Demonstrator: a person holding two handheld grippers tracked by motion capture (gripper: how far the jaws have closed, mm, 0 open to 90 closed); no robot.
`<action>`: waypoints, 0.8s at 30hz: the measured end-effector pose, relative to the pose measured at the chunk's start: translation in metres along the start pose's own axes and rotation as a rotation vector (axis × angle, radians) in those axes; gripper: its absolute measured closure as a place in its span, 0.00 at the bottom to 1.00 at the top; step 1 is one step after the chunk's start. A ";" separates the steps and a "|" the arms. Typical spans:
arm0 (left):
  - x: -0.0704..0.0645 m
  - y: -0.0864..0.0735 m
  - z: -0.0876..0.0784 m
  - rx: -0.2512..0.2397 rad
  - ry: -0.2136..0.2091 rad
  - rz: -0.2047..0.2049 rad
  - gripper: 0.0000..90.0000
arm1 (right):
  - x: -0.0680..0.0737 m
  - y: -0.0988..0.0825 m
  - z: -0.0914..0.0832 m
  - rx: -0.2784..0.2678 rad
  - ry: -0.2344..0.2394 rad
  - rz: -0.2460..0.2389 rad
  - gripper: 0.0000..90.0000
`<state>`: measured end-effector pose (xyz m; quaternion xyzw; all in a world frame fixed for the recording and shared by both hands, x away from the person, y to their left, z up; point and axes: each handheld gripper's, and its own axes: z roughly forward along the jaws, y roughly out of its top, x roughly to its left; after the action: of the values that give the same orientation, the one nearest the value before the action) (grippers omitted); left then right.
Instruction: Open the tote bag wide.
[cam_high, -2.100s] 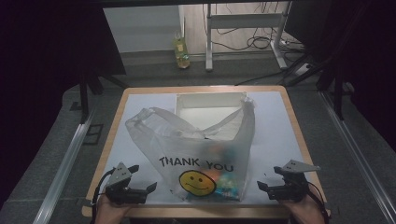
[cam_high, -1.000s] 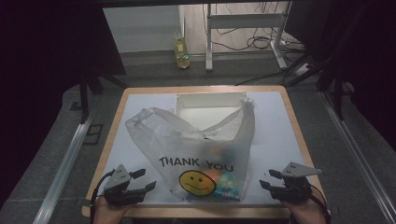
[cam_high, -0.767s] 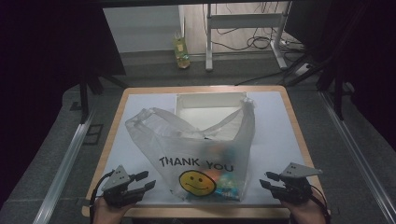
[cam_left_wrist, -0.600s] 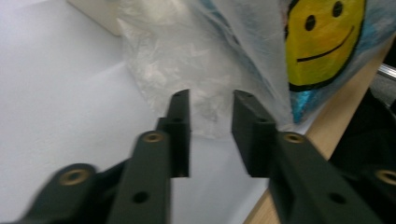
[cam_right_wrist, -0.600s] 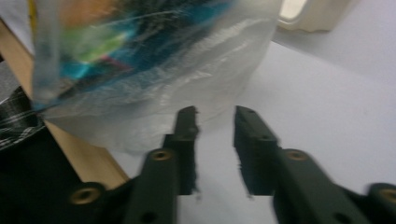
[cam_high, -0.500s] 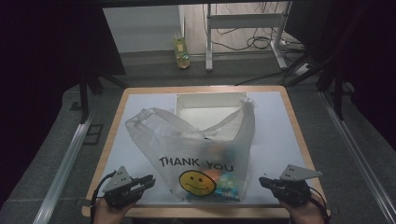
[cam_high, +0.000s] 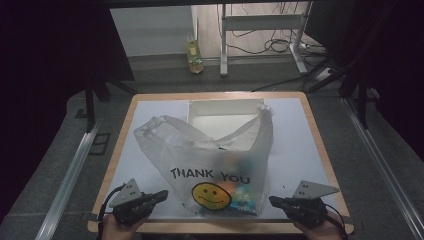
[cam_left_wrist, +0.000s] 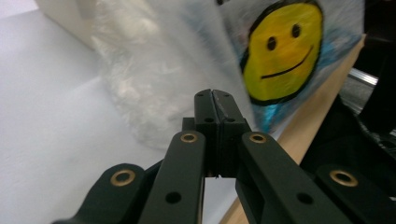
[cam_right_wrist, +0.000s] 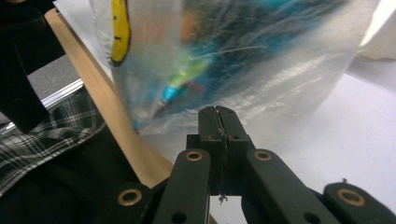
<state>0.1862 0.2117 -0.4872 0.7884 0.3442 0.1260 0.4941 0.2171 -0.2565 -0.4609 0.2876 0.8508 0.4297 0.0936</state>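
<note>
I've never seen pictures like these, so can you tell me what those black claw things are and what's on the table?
A person sits at a table holding a tool in each hand: the left hand-held gripper and the right hand-held gripper. One picture looks down from above. The other two come from little cameras riding on each tool, so you see its two black jaws up close. Both pairs of jaws have just closed, with nothing between them. Between the tools stands a clear plastic bag printed with a smiley face, with colourful things inside. Behind it sits a white box.

Right gripper (cam_right_wrist: 218, 112) jaws pressed together, empty; plastic bag (cam_right_wrist: 261, 60) just ahead on the table (cam_right_wrist: 355, 126).
</note>
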 end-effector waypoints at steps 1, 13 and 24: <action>-0.002 0.001 0.000 -0.004 -0.010 0.005 0.99 | 0.002 0.001 0.000 0.001 0.003 -0.004 0.99; -0.023 0.014 0.007 -0.032 -0.052 0.042 0.99 | 0.025 0.014 -0.001 -0.044 0.086 -0.030 0.99; -0.018 0.020 0.023 -0.020 0.023 0.091 0.99 | 0.021 0.020 0.013 -0.067 0.083 -0.006 0.99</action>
<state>0.1936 0.1781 -0.4787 0.7967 0.3123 0.1610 0.4917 0.2140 -0.2265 -0.4515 0.2637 0.8400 0.4692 0.0693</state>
